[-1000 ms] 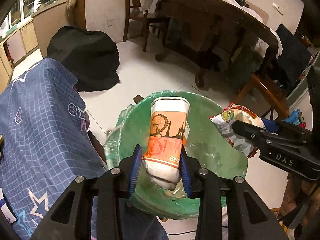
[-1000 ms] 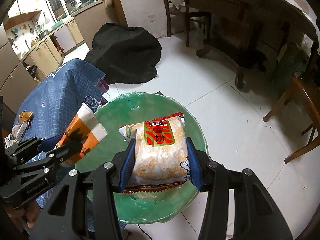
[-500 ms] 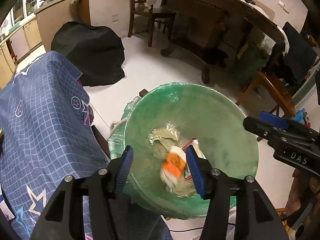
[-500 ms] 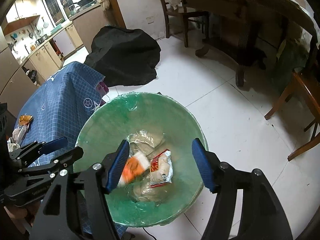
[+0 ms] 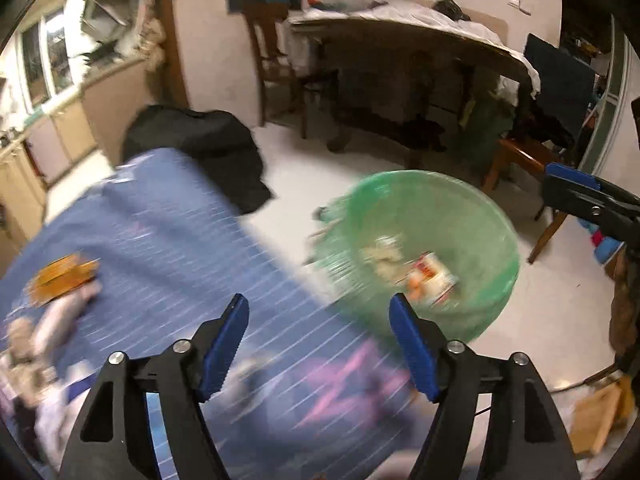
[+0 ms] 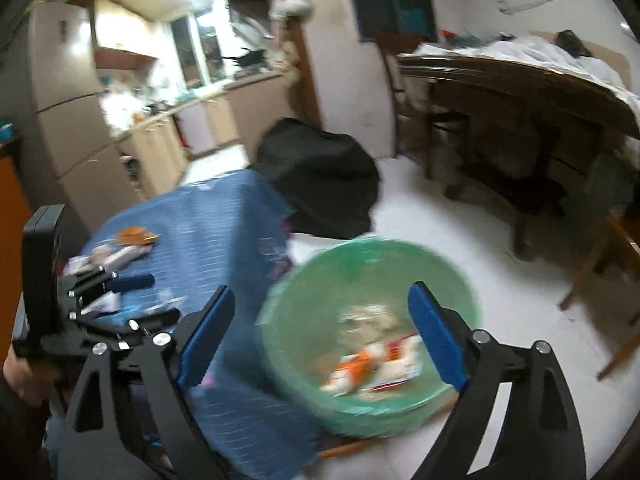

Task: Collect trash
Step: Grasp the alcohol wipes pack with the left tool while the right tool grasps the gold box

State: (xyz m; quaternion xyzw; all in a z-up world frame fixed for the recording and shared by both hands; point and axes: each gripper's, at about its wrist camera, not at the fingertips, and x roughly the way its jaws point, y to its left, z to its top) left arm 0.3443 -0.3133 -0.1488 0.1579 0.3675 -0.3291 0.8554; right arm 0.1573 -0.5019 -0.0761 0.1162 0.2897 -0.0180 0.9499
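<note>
The left gripper (image 5: 318, 344) has nothing between its blue fingers (image 5: 224, 346); its jaws have just been opening and stand well apart above the blue checked cloth (image 5: 168, 240) on the counter. The right gripper (image 6: 318, 340) is released too, its jaws also just opened wide and nothing between them. The green bin (image 6: 448, 272) stands on the white floor (image 6: 460, 216) just beside the counter. Inside it lie the paper cup (image 6: 352, 366) with orange print and the snack packet (image 6: 400, 356), next to each other at the bottom. Both views are blurred, but it seems that more wrappers (image 5: 64, 276) lie on the cloth near its far left side. A black bag (image 5: 208, 152) lies on the floor behind the counter.
</note>
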